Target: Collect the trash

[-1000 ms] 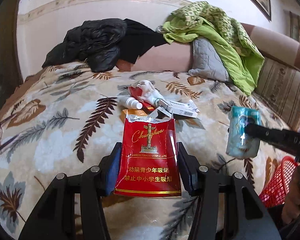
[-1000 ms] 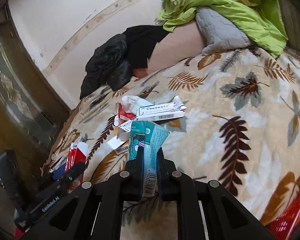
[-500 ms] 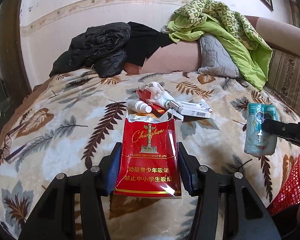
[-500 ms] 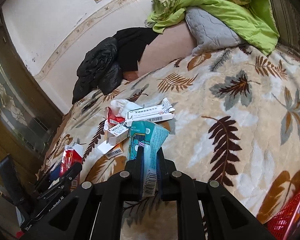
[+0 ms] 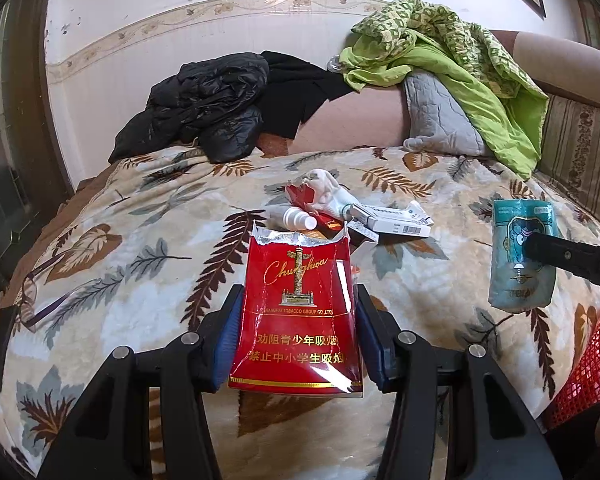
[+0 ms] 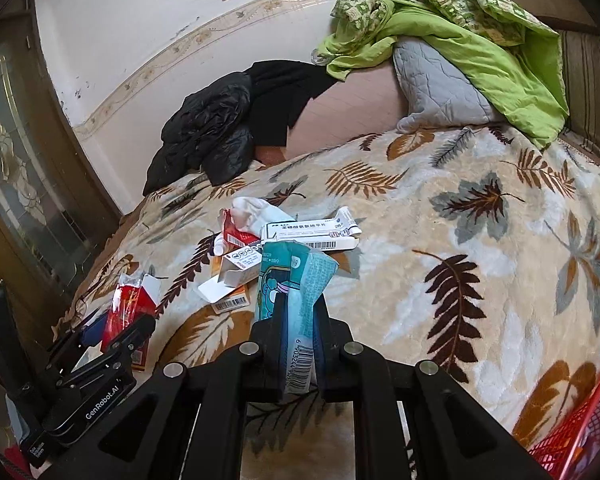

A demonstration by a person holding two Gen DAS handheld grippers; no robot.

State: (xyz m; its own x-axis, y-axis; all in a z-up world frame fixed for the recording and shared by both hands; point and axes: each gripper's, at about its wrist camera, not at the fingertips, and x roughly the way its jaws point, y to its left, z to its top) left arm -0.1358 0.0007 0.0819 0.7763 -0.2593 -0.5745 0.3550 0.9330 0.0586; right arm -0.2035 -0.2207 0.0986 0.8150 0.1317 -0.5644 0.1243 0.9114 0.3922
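Note:
My left gripper (image 5: pixel 298 334) is shut on a torn red cigarette pack (image 5: pixel 296 308), held upright above the leaf-patterned blanket (image 5: pixel 120 256). In the right wrist view the same pack (image 6: pixel 130 310) shows at the lower left in that gripper (image 6: pixel 118 330). My right gripper (image 6: pixel 298 330) is shut on a teal tissue packet (image 6: pixel 296 284), which also hangs at the right of the left wrist view (image 5: pixel 522 256). More trash lies in a pile mid-bed: a white medicine box (image 6: pixel 312 234), crumpled white tissue (image 6: pixel 256 208), a small white bottle (image 5: pixel 296 218) and opened cartons (image 6: pixel 236 272).
A red mesh basket (image 5: pixel 588 368) sits at the bed's near right edge, also in the right wrist view (image 6: pixel 576 432). A black jacket (image 5: pixel 204 108), a grey pillow (image 5: pixel 440 116) and a green cover (image 5: pixel 460 56) lie along the headboard. Glasses (image 5: pixel 32 300) rest at the left.
Both views tilted a little, bringing more of the wall into sight. Each gripper kept its grip; the teal packet sits slightly farther right and lower in the left wrist view.

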